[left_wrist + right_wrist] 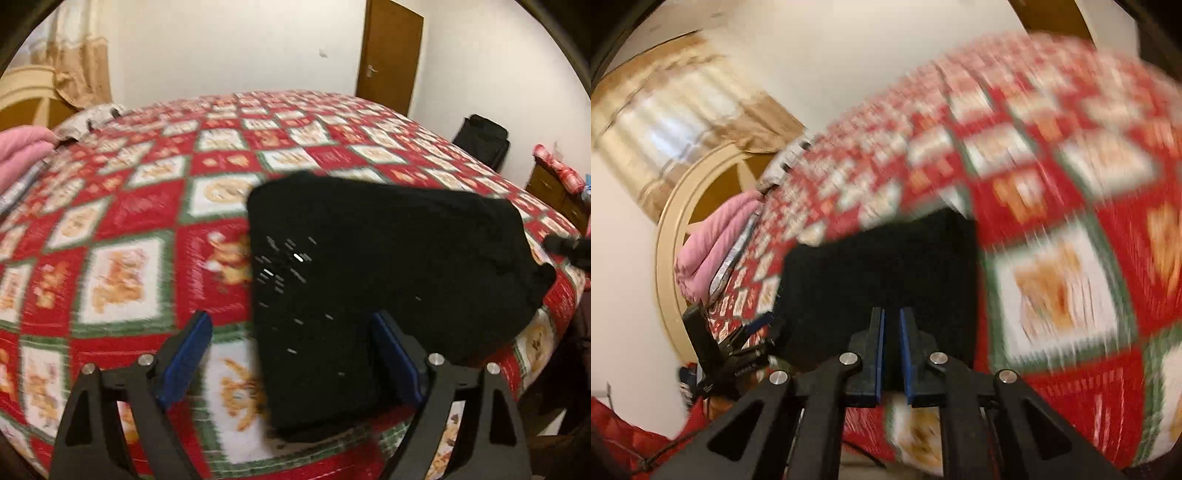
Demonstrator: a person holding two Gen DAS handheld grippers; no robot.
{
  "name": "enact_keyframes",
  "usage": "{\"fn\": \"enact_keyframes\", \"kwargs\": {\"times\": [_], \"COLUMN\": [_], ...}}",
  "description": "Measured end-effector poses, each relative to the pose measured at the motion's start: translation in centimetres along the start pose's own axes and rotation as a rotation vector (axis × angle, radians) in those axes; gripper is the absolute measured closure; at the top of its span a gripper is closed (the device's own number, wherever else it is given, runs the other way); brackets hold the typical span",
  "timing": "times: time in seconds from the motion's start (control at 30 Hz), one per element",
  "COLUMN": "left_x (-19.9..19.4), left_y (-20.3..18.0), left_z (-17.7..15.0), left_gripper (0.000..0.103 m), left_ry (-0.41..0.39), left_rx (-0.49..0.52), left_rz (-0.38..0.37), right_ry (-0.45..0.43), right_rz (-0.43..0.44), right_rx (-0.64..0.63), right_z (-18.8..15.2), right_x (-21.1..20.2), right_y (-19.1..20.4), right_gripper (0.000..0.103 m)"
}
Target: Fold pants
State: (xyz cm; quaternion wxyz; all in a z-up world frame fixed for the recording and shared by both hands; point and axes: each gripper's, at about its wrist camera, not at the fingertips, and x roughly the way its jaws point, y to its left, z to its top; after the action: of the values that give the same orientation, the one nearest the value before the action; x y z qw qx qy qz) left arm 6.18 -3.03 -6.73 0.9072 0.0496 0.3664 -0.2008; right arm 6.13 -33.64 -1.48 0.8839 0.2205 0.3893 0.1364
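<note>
The black pants lie on the bedspread near the bed's near edge, gathered into a compact, roughly squared bundle, which suggests most of the folding is done. Keeping them close to the edge leaves them within easy reach of both tools.

The left gripper hangs over the bundle's near corner with its blue pads spread wide. Nothing is pinched; the cloth merely passes under the gap, so the tool looks either freshly let go or lined up to take the edge for another fold.

The right gripper points down at the same dark bundle, its pads drawn almost together with only a thin slit between them. That view is badly smeared, so I cannot be sure, but no cloth seems caught in the slit; it reads as closed and empty. The left tool shows at this view's lower left edge, beside the pants.

A pink blanket sits well apart, at the far side.
</note>
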Motion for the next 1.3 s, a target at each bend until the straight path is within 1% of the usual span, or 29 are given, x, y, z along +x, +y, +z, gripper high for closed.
{"fn": "enact_keyframes", "kwargs": {"times": [0.07, 0.13, 0.2, 0.27, 0.3, 0.37, 0.4, 0.43, 0.5, 0.53, 0.6, 0.67, 0.7, 0.73, 0.8, 0.9, 0.97, 1.03, 1.13, 1.17, 1.23, 1.3], "left_x": [-1.2, -1.6, -1.0, -0.1, 0.3, 0.6, 0.8, 1.0, 1.0, 1.0, 0.7, -0.6, -1.1, -1.8, -2.4, -1.7, -0.6, 0.4, 2.2, 2.7, 4.1, 3.7], "left_y": [0.1, 0.2, 0.1, 0.2, 0.5, 0.9, 1.0, 1.1, 1.2, 1.3, 1.4, 1.7, 1.8, 1.9, 2.0, 1.0, 0.1, -0.3, -0.6, -0.7, -0.5, 0.0], "left_z": [0.4, 0.6, 0.3, -0.3, -0.7, -1.0, -1.1, -1.2, -1.2, -1.1, -0.7, 0.2, 0.6, 1.2, 2.2, 3.4, 3.8, 3.9, 3.6, 3.3, 2.7, 2.6], "left_gripper": [0.013, 0.013, 0.013, 0.013, 0.013, 0.013, 0.013, 0.013, 0.013, 0.013, 0.013, 0.013, 0.013, 0.013, 0.013, 0.013, 0.013, 0.013, 0.013, 0.013, 0.012, 0.012], "left_ry": [-0.047, -0.066, -0.055, -0.018, 0.0, 0.009, 0.021, 0.025, 0.021, 0.024, 0.025, -0.018, -0.038, -0.065, -0.101, -0.116, -0.107, -0.086, -0.037, -0.018, 0.041, 0.04], "left_rx": [0.006, 0.005, 0.013, 0.013, 0.001, -0.019, -0.023, -0.021, -0.025, -0.026, -0.019, -0.014, -0.015, -0.018, -0.017, 0.025, 0.054, 0.05, 0.035, 0.039, 0.047, 0.011], "left_rz": [0.027, 0.023, 0.033, 0.038, 0.034, 0.02, 0.021, 0.025, 0.019, 0.013, 0.011, 0.024, 0.026, 0.023, 0.011, 0.005, 0.006, 0.002, 0.015, 0.024, 0.056, 0.035], "right_ry": [-0.026, 0.0, 0.052, 0.105, 0.13, 0.195, 0.251, 0.228, 0.202, 0.193, 0.166, 0.093, 0.064, 0.042, 0.018, 0.031, 0.022, -0.008, 0.007, 0.007, -0.037, -0.033], "right_rz": [0.019, 0.067, 0.096, 0.103, 0.089, -0.001, -0.054, -0.038, -0.058, -0.065, -0.037, 0.037, 0.057, 0.056, 0.021, -0.029, -0.097, -0.149, -0.204, -0.19, -0.156, -0.165], "right_rx": [-0.107, -0.19, -0.258, -0.297, -0.305, -0.321, -0.319, -0.313, -0.321, -0.324, -0.298, -0.243, -0.229, -0.233, -0.267, -0.274, -0.249, -0.22, -0.123, -0.098, -0.088, -0.109], "right_z": [0.8, 1.7, 2.2, 2.7, 2.8, 2.7, 2.4, 2.5, 2.8, 2.8, 2.9, 3.0, 3.1, 3.1, 2.7, 1.1, 0.1, -0.5, -1.1, -1.4, -2.1, -1.9], "right_x": [0.5, 2.7, 7.0, 11.6, 13.8, 18.7, 21.2, 22.3, 23.3, 23.3, 21.8, 18.5, 16.7, 14.8, 11.6, 7.5, 5.2, 3.7, 3.9, 4.2, 4.2, 4.0], "right_y": [3.4, 6.7, 9.8, 11.7, 12.2, 12.6, 12.5, 12.6, 13.0, 13.2, 12.9, 12.2, 11.9, 11.7, 10.9, 8.8, 6.8, 4.9, 1.1, 0.1, -0.8, -0.3], "right_gripper": [0.094, 0.094, 0.094, 0.094, 0.094, 0.094, 0.094, 0.094, 0.094, 0.094, 0.094, 0.094, 0.094, 0.094, 0.094, 0.094, 0.094, 0.094, 0.094, 0.094, 0.094, 0.094]}}
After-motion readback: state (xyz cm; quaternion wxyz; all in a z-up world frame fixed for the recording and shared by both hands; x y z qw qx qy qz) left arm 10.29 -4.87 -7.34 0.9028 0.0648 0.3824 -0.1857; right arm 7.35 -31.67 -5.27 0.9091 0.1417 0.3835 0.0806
